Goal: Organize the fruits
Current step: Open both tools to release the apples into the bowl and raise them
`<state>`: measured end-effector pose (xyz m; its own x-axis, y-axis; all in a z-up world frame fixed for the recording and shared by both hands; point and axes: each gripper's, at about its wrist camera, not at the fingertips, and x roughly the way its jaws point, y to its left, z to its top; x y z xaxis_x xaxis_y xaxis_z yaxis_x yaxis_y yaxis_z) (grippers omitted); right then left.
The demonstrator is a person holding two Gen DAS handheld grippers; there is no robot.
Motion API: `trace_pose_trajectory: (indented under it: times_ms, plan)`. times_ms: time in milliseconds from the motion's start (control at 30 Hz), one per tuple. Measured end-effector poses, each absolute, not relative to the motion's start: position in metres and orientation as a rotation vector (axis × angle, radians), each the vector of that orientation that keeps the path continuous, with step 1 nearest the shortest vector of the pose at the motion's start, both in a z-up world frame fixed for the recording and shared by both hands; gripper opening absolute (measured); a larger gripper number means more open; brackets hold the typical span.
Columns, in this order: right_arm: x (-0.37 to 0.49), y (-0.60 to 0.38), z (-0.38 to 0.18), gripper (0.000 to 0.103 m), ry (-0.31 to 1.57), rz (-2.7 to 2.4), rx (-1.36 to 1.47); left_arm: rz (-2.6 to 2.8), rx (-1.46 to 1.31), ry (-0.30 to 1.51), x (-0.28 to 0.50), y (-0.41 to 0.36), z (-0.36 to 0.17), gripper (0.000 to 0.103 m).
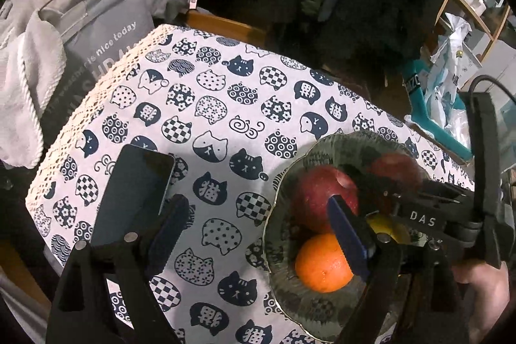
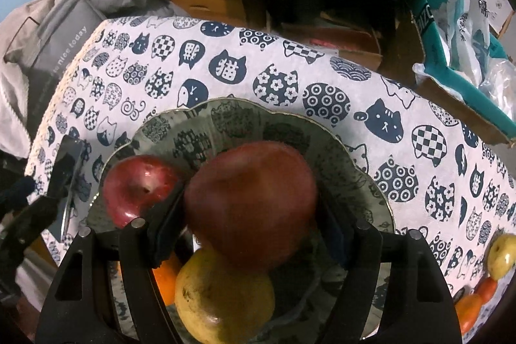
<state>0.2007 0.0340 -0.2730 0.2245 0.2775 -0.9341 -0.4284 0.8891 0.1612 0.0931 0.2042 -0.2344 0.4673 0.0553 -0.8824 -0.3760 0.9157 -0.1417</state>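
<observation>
A glass bowl (image 1: 287,182) (image 2: 351,150) stands on the cat-print tablecloth. It holds a red apple (image 1: 317,199) (image 2: 135,186), an orange (image 1: 319,263) (image 2: 164,279) and a yellow fruit (image 1: 387,226) (image 2: 222,295). My right gripper (image 2: 251,215) is shut on a second red apple (image 2: 251,202) just above the bowl; that apple also shows in the left wrist view (image 1: 393,166). My left gripper (image 1: 258,234) is open and empty over the cloth, left of the bowl.
A dark phone (image 1: 135,192) lies on the cloth at the left. A yellow fruit (image 2: 501,253) and orange fruits (image 2: 477,302) lie at the table's right edge. A grey bag (image 1: 96,54) and clothes sit left of the table, plastic bags (image 2: 467,21) at the right.
</observation>
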Motion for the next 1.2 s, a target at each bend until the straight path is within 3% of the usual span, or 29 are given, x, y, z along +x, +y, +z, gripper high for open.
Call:
trace_pose_trajectory:
  times_ms: [100,1200]
  plan:
    - [0.197,0.038,-0.269,0.085,1.238,0.503,-0.153,0.273,-0.348,1.049,0.091,0.207,-0.231,0.088]
    - [0.124,-0.053,-0.097,0.085,0.843,0.417,-0.180,0.181,-0.239,0.834,0.048,0.146,-0.114,0.088]
